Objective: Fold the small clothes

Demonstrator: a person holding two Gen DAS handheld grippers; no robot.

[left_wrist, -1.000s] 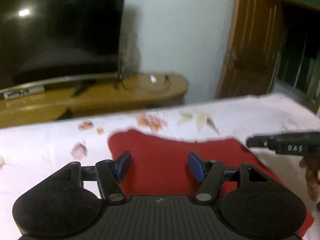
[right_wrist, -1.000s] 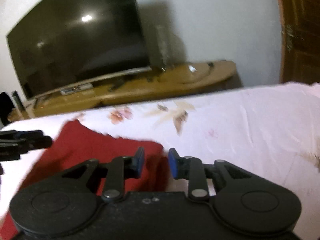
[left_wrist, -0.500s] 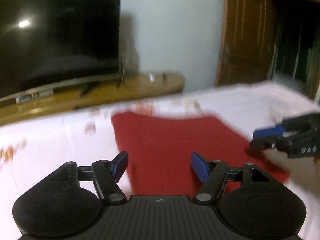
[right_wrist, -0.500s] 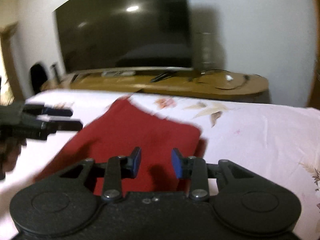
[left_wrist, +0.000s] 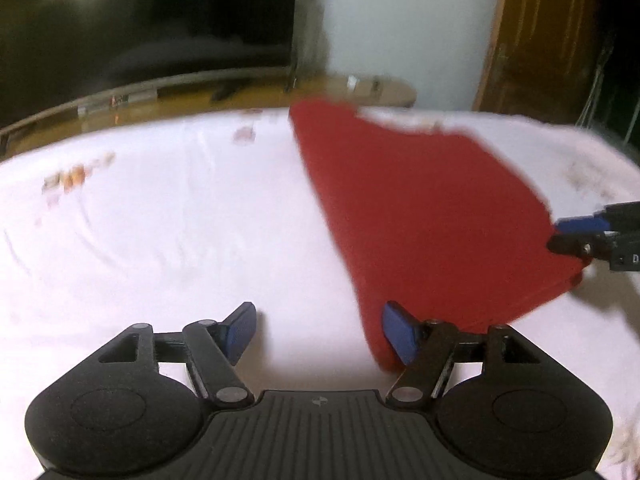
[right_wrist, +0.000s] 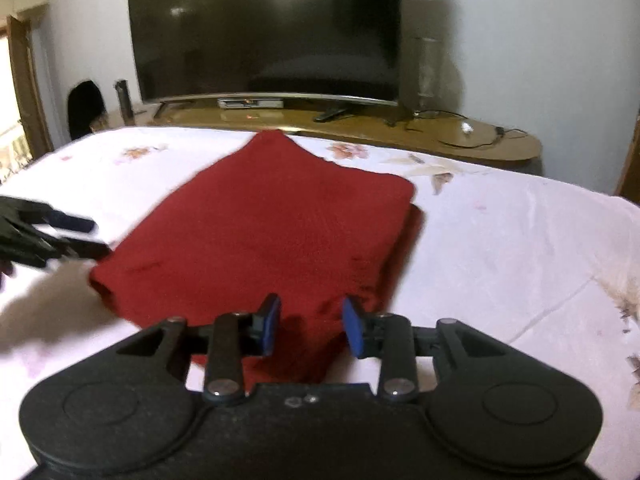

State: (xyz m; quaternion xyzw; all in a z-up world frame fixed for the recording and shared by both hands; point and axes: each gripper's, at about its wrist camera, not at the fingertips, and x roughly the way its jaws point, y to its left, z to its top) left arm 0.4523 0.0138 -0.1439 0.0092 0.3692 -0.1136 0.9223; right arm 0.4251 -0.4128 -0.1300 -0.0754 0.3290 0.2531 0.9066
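A red folded garment [left_wrist: 420, 220] [right_wrist: 272, 232] lies flat on the white floral bedsheet [left_wrist: 160, 220]. My left gripper [left_wrist: 320, 332] hovers at the garment's near left corner. Its jaws are opening, with mostly bare sheet between them, and the right pad [left_wrist: 400, 334] sits over the red edge. My right gripper [right_wrist: 312, 330] is at the garment's near edge. Its jaws are also opening, with the red cloth beneath the gap and neither pad pressing on it. Each gripper appears in the other's view: the right gripper [left_wrist: 580, 236] and the left gripper [right_wrist: 52, 232].
Beyond the bed, a wooden stand [right_wrist: 460, 140] carries a large dark TV [right_wrist: 268, 32], a remote [right_wrist: 330, 114], a glass vase [right_wrist: 426, 72] and cables. A wooden door [left_wrist: 540, 40] stands at the right. Bare sheet [right_wrist: 520, 260] spreads right of the garment.
The left gripper has slid left off the garment to its left corner, and its jaws have widened. The right gripper has rolled level and moved along the near edge, its jaws slightly wider.
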